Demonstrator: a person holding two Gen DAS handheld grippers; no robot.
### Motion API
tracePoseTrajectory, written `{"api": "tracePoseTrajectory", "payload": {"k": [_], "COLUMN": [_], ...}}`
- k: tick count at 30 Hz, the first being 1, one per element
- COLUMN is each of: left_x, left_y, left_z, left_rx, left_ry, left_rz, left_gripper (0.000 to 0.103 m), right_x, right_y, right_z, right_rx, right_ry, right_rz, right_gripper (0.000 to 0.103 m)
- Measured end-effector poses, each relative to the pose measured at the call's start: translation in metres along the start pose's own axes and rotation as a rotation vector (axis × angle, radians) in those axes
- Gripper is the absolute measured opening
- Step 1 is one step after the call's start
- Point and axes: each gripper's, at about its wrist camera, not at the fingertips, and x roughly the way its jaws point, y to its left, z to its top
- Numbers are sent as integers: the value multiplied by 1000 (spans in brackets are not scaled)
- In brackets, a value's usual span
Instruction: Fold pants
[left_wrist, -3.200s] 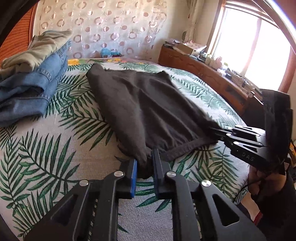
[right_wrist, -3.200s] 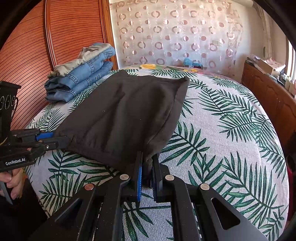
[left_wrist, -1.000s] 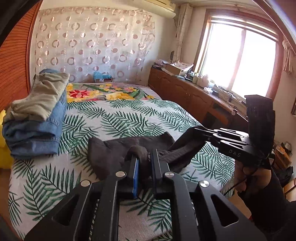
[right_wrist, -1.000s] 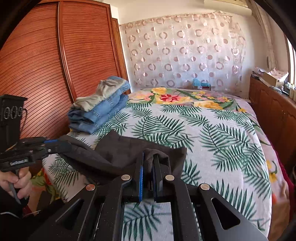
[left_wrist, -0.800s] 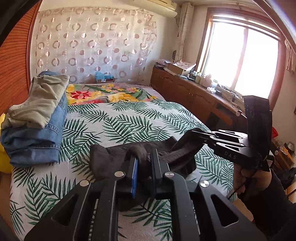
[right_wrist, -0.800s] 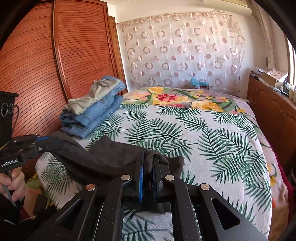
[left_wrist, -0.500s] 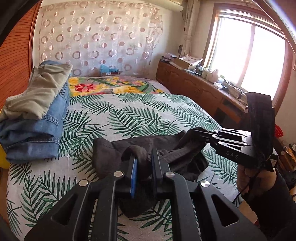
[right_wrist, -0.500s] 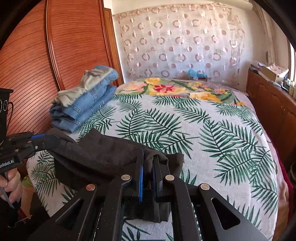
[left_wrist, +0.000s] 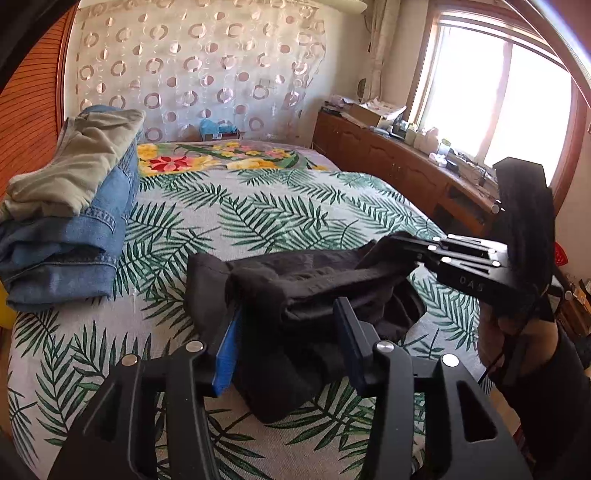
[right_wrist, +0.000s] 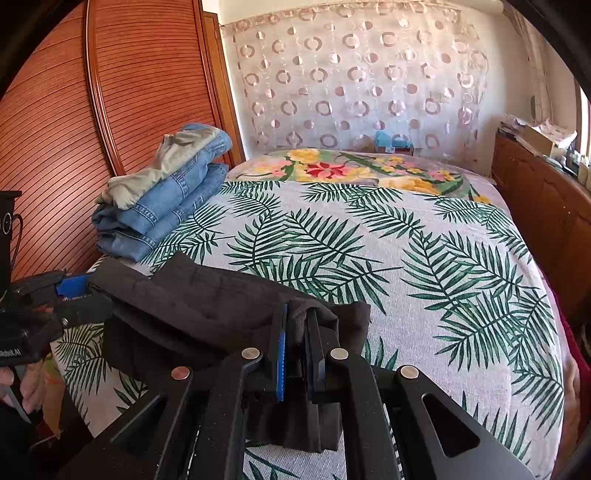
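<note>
The black pants (left_wrist: 314, 280) lie bunched in a loose fold on the leaf-print bedspread (left_wrist: 295, 206), near its front edge. My left gripper (left_wrist: 286, 332) is opening: its jaws stand apart with a thick fold of the pants lying between them, not pinched. In the right wrist view the left gripper (right_wrist: 92, 295) shows at the pants' left corner. My right gripper (right_wrist: 295, 332) is shut on the other corner of the black pants (right_wrist: 192, 306), holding it slightly above the bed. The left wrist view shows the right gripper (left_wrist: 391, 247) clamped on the cloth.
A stack of folded jeans and khaki trousers (left_wrist: 66, 206) sits at the bed's left side, against the wooden wardrobe (right_wrist: 74, 129). A low wooden cabinet (left_wrist: 406, 173) runs under the window on the right. A person's hand (left_wrist: 517, 332) holds the right gripper.
Both grippers came down toward the bed's front edge with the pants, which now rest folded on the bedspread. The left jaws have spread apart off the cloth; the right stays clamped.
</note>
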Motion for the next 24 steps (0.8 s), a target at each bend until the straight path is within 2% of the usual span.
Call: {"api": "tracePoseTrajectory", "payload": {"k": [1,3,5,7,13,18,24], "left_x": [1,2,3,4,10,20,27], "left_y": [1,2,3,4,12,21,35], "left_z": [-1,-4,-6,-7,-9,-8,-2], "left_rx": [-1,-5,-6,-5,-15,-21,-40], "left_ry": [5,10,11,15,27,40,44], "left_rz": [-1,-6,-10,-1,37,70,117], "left_gripper": [53,67,72,72,73,73,73], "right_x": [0,-3,-5,-11,-27,-18,8], "right_y": [0,0,0,-1,-7,-6,-5], "right_z": [0,0,1,0,-10,-23,-9], "right_rx": [-2,-4,-12,-20,-32,-80,-92], "right_ry": [-4,-12,-20,-31,-32,39,107], "right_rz": [-1,-4,-16,-29,-14,-28,-46], "right_gripper": [11,17,25,33,42,43,43]}}
